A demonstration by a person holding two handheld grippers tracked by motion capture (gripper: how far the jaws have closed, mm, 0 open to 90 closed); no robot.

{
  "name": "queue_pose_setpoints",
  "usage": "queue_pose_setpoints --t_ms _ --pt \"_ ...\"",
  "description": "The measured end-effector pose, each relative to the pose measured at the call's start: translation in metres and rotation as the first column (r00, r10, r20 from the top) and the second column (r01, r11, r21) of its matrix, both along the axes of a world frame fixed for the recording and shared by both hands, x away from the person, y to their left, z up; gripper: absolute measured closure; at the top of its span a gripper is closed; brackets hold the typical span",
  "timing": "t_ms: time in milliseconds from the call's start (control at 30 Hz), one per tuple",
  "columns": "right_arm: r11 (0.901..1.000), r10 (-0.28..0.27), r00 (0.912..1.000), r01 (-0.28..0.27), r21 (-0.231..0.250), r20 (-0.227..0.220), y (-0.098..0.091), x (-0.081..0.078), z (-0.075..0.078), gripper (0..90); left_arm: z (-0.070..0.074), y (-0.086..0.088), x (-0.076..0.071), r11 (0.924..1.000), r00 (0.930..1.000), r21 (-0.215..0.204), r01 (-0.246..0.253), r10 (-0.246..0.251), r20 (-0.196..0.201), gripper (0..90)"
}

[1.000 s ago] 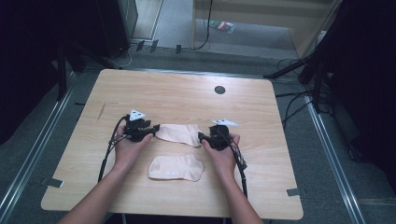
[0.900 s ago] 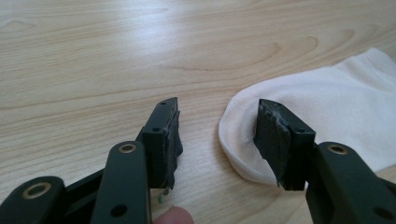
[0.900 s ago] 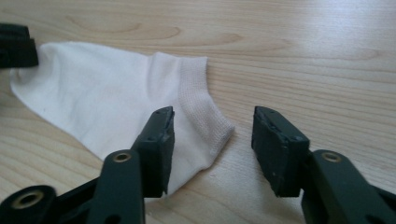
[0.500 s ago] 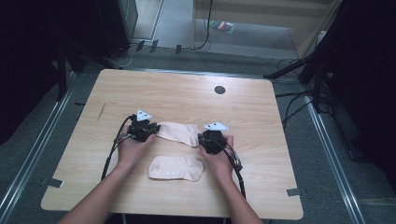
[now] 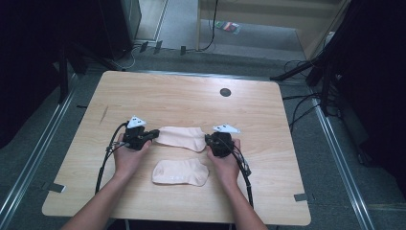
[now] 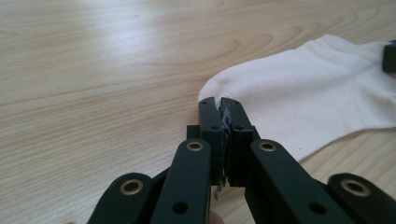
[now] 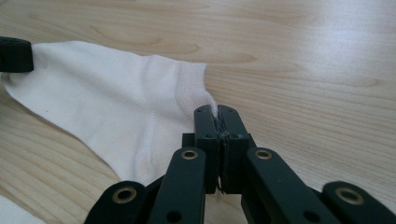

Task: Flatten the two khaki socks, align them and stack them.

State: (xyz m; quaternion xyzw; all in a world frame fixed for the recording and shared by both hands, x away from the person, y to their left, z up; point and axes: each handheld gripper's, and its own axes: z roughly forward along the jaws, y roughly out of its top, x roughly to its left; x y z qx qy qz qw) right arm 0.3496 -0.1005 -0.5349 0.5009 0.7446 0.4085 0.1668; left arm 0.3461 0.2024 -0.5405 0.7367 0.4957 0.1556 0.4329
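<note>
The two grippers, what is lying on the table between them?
A pale sock stretches between the left gripper and the right gripper, each clamped on one end, as the high view shows.

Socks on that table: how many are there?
2. One sock lies stretched between the left gripper and right gripper, each pinching an end. The second sock lies loose nearer the person. Nothing seems hidden.
</note>
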Motion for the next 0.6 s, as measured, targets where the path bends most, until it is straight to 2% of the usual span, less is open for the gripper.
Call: queue_pose_setpoints --t_ms 133,333,533,600 --pt "0.9997 0.001 1.0 -0.001 0.024 0.009 -0.001 -0.005 0.007 88.6 0.01 0.003 -0.009 0.9998 0.9995 -0.02 0.005 -0.004 0.031 89.6" --pt "0.9992 0.001 0.9997 -0.002 0.041 0.024 -0.006 -0.013 0.021 88.7 0.021 0.006 -0.025 0.9995 0.9971 -0.018 0.026 -0.025 0.072 89.7" --pt "0.9984 0.01 0.9991 -0.013 0.056 0.041 -0.014 -0.019 0.032 88.8 0.026 0.007 -0.034 0.9988 0.9954 -0.031 0.037 -0.034 0.09 89.6" --pt "0.998 0.008 0.9992 -0.011 0.063 0.039 -0.015 -0.022 0.035 88.8 0.027 0.007 -0.037 0.9989 0.9944 -0.023 0.041 -0.038 0.098 89.6"
